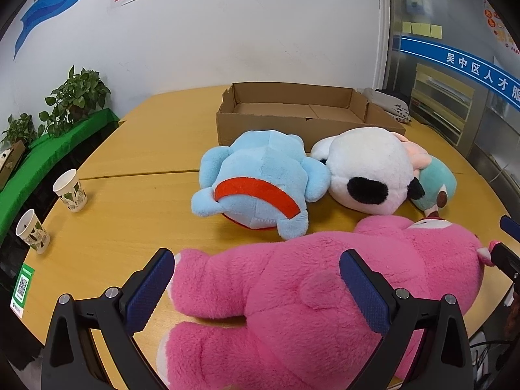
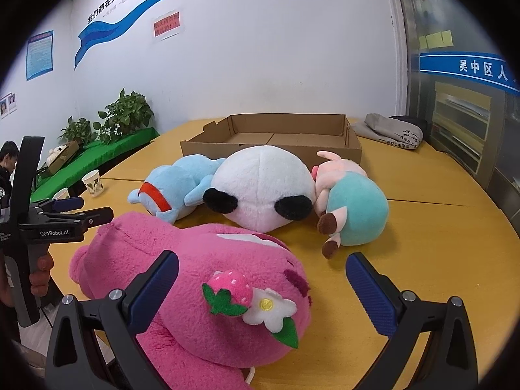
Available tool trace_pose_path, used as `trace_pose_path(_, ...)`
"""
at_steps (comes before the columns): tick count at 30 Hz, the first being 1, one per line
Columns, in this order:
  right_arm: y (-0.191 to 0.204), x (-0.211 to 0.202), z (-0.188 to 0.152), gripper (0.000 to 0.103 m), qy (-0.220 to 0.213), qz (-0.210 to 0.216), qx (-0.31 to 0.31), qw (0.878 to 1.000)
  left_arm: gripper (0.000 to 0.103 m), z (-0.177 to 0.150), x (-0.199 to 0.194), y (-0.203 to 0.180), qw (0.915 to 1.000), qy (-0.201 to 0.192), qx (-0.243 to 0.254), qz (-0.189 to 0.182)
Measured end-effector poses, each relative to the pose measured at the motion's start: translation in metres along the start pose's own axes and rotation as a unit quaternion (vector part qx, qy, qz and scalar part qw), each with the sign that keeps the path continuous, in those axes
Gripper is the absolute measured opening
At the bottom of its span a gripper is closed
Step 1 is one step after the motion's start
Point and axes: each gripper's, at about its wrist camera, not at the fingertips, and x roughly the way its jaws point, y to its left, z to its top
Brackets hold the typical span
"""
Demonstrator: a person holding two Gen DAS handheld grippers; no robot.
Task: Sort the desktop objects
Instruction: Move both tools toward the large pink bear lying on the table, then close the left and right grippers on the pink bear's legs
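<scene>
**A:** Start at the hands. What have the two got hold of?

**B:** Nothing, as far as I can see. The left gripper (image 1: 256, 279) has its jaws spread wide over the body of the pink plush bear (image 1: 325, 292), and neither pad presses into the fur. The right gripper (image 2: 261, 279) is just as wide, straddling the bear's head, where the felt strawberry (image 2: 232, 287) and the white flower (image 2: 269, 308) sit.

**A:** And the bear itself?

**B:** Lying flat on the bench (image 1: 130, 227), nearest the person.

**A:** What about the rest?

**B:** Just beyond it, in a huddle: the blue plush (image 1: 260, 182) with a red band, touching the white plush with black patches (image 1: 370, 169), and the small teal-and-pink plush (image 2: 351, 214) pressed against that one's other side.

**A:** The box?

**B:** The cardboard box (image 2: 269, 144) behind them is open and, from what shows, empty. I'd judge the sorting hasn't really begun: all four toys remain out, and the bear looks like the first to go, likely as a two-handed lift.
</scene>
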Motion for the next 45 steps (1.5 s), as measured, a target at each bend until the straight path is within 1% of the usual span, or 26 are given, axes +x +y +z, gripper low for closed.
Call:
trace_pose_path(8,-0.002,0.003,-0.001,0.103,0.008,-0.005,0.003,1.000,0.103,-0.001,0.005,-0.001,0.9999,0.009,0.005,-0.005)
trace_pose_path(13,-0.005,0.005,-0.001,0.103,0.013,0.003,0.006,1.000,0.103,-0.003,0.005,0.006,0.9996,0.017,0.003,-0.022)
trace_pose_path(21,-0.012,0.009,-0.010,0.103,0.034,0.035,0.011,0.999,0.103,-0.021,0.008,0.037,0.9960,0.044,-0.019,-0.075)
trace_pose_path(23,-0.012,0.009,-0.012,0.103,0.036,0.045,0.006,0.998,0.103,-0.026,0.011,0.044,0.9948,0.055,-0.024,-0.082)
trace_pose_path(24,-0.012,0.010,-0.014,0.103,0.038,0.049,0.004,0.998,0.103,-0.030,0.014,0.048,0.9940,0.061,-0.027,-0.087)
trace_pose_path(26,-0.013,0.014,-0.017,0.103,0.042,0.059,0.005,0.997,0.103,-0.036,0.018,0.059,0.9904,0.072,-0.042,-0.110)
trace_pose_path(27,-0.015,0.018,-0.018,0.102,0.046,0.065,0.014,0.997,0.103,-0.040,0.022,0.063,0.9883,0.079,-0.051,-0.120)
trace_pose_path(29,-0.019,0.027,-0.021,0.097,0.057,0.083,0.033,0.994,0.103,-0.048,0.031,0.073,0.9833,0.093,-0.070,-0.139)
trace_pose_path(31,-0.019,0.036,-0.025,0.082,0.071,0.096,0.040,0.992,0.102,-0.055,0.036,0.077,0.9784,0.100,-0.084,-0.161)
trace_pose_path(33,-0.020,0.042,-0.026,0.079,0.081,0.108,0.048,0.990,0.098,-0.058,0.038,0.079,0.9755,0.099,-0.095,-0.173)
trace_pose_path(34,-0.022,0.043,-0.026,0.074,0.083,0.114,0.053,0.989,0.088,-0.059,0.038,0.079,0.9766,0.100,-0.093,-0.166)
trace_pose_path(35,-0.025,0.043,-0.025,0.072,0.084,0.116,0.057,0.988,0.067,-0.059,0.039,0.079,0.9784,0.102,-0.090,-0.156)
trace_pose_path(36,-0.027,0.044,-0.025,0.067,0.084,0.118,0.060,0.988,0.055,-0.059,0.040,0.079,0.9805,0.107,-0.085,-0.141)
trace_pose_path(37,-0.030,0.044,-0.025,0.066,0.086,0.120,0.062,0.987,0.044,-0.060,0.041,0.081,0.9805,0.112,-0.086,-0.137)
trace_pose_path(38,-0.031,0.044,-0.024,0.066,0.087,0.122,0.062,0.987,0.040,-0.059,0.041,0.084,0.9788,0.115,-0.093,-0.141)
trace_pose_path(40,-0.033,0.042,-0.023,0.065,0.085,0.123,0.061,0.987,0.034,-0.058,0.039,0.092,0.9759,0.116,-0.106,-0.151)
trace_pose_path(42,-0.036,0.041,-0.022,0.065,0.085,0.124,0.061,0.987,0.035,-0.058,0.037,0.099,0.9732,0.118,-0.117,-0.159)
trace_pose_path(43,-0.037,0.040,-0.022,0.070,0.085,0.126,0.060,0.987,0.041,-0.058,0.037,0.103,0.9719,0.120,-0.123,-0.161)
trace_pose_path(44,-0.038,0.039,-0.021,0.073,0.083,0.124,0.055,0.987,0.059,-0.058,0.037,0.106,0.9707,0.121,-0.128,-0.164)
trace_pose_path(45,-0.039,0.038,-0.021,0.077,0.081,0.122,0.050,0.988,0.071,-0.059,0.038,0.110,0.9712,0.120,-0.132,-0.158)
